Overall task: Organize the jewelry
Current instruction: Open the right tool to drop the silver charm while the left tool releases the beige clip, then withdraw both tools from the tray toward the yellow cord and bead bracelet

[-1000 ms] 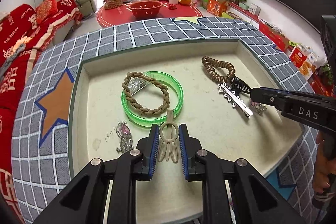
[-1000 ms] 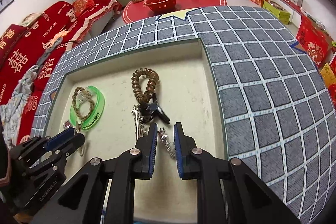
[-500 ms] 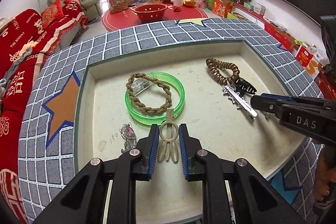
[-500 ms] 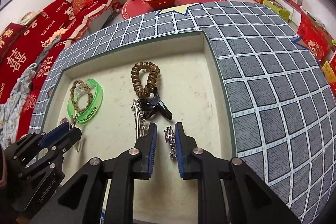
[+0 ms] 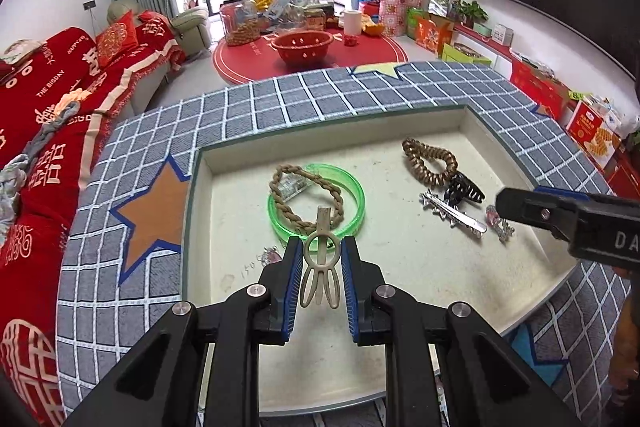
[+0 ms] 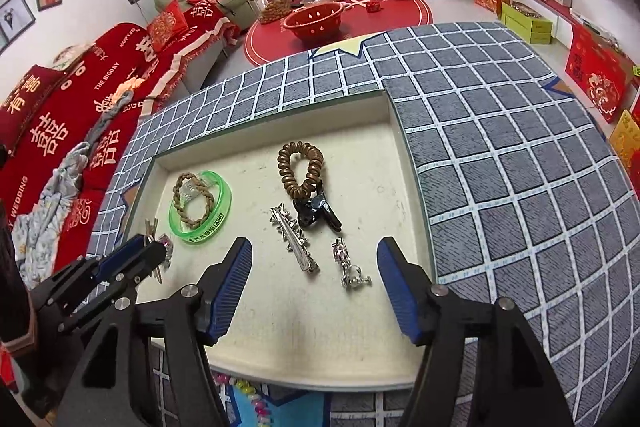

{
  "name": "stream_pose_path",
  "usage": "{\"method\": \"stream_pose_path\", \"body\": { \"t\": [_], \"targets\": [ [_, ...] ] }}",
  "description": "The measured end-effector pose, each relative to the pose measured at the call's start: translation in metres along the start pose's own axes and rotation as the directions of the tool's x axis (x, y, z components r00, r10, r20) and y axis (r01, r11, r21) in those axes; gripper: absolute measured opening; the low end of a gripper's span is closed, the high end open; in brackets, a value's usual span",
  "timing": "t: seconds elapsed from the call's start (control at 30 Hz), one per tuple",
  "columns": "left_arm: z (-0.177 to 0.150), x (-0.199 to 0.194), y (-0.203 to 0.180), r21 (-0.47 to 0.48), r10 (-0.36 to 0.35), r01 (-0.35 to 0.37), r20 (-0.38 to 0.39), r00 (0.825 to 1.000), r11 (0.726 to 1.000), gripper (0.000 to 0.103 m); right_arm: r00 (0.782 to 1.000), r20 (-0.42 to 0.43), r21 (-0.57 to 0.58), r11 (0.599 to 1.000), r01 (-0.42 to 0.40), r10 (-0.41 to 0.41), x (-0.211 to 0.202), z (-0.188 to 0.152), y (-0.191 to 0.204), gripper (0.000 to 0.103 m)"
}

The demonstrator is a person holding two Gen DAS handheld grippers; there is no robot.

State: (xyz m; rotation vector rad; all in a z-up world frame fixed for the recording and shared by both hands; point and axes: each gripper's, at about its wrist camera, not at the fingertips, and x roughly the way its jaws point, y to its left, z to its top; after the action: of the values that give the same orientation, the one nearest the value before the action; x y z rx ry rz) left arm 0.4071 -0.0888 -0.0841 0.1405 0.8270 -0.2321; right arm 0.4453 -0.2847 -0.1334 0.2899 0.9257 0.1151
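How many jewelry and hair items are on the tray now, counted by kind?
Hair ties: 2, braided tan tie, brown spiral tie
Bangles: 1, green bangle
Hair clips: 4, beige clip in the left gripper, silver clip, black claw clip, clear clip
Small sparkly pieces: 2, silver piece, pink piece
Total: 9

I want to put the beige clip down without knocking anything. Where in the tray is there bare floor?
Bare tray floor lies along the near rim, short of the silver barrette and the small silver charm. Another bare strip lies between the green bangle and the barrette. Crowded: around the coil hair tie and black claw clip.
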Motion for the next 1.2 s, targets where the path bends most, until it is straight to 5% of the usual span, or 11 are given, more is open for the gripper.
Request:
{"method": "stream_pose_path", "body": {
  "t": [0.2, 0.3, 0.37, 0.43, 0.6, 0.63, 0.77, 0.93, 1.2],
  "targets": [
    [0.000, -0.008, 0.004, -0.014, -0.001, 0.001, 0.017, 1.000, 1.000, 0.033, 1.000, 0.014, -0.005, 1.000, 0.001, -0.001, -0.011, -0.003, 0.004, 0.069],
    [0.000, -0.013, 0.007, -0.027, 0.015, -0.014, 0.028, 0.999, 1.000, 0.103, 1.000, 0.014, -0.011, 1.000, -0.001, 0.001, -0.015, -0.005, 0.006, 0.070],
    [-0.001, -0.021, 0.010, -0.041, 0.030, -0.026, 0.081, 0.996, 0.999, 0.103, 1.000, 0.018, -0.016, 1.000, -0.002, 0.002, -0.017, -0.006, 0.007, 0.070],
    [-0.002, -0.023, 0.010, -0.035, 0.028, -0.025, 0.072, 0.997, 0.999, 0.103, 1.000, 0.025, -0.023, 1.000, 0.003, -0.002, -0.020, -0.007, 0.010, 0.082],
    [-0.008, -0.027, 0.013, -0.034, 0.046, -0.044, 0.066, 0.997, 0.998, 0.103, 0.997, 0.077, -0.040, 0.999, 0.004, -0.001, -0.031, -0.010, 0.016, 0.092],
    [-0.008, -0.028, 0.013, -0.035, 0.046, -0.044, 0.061, 0.997, 0.998, 0.103, 0.996, 0.088, -0.040, 0.999, 0.001, 0.003, -0.033, -0.011, 0.017, 0.102],
    [-0.013, -0.034, 0.013, -0.038, 0.048, -0.046, 0.056, 0.997, 0.998, 0.103, 0.993, 0.120, -0.038, 0.999, -0.015, 0.020, -0.045, -0.014, 0.020, 0.103],
    [-0.022, -0.049, 0.011, -0.023, 0.047, -0.046, 0.065, 0.997, 0.999, 0.103, 0.996, 0.086, -0.059, 0.998, 0.020, -0.014, -0.054, -0.019, 0.023, 0.103],
    [-0.055, -0.078, 0.015, -0.034, 0.024, -0.022, 0.059, 0.998, 0.999, 0.103, 0.998, 0.046, -0.036, 0.999, -0.037, 0.038, -0.071, -0.050, 0.021, 0.103]
  ]
}}
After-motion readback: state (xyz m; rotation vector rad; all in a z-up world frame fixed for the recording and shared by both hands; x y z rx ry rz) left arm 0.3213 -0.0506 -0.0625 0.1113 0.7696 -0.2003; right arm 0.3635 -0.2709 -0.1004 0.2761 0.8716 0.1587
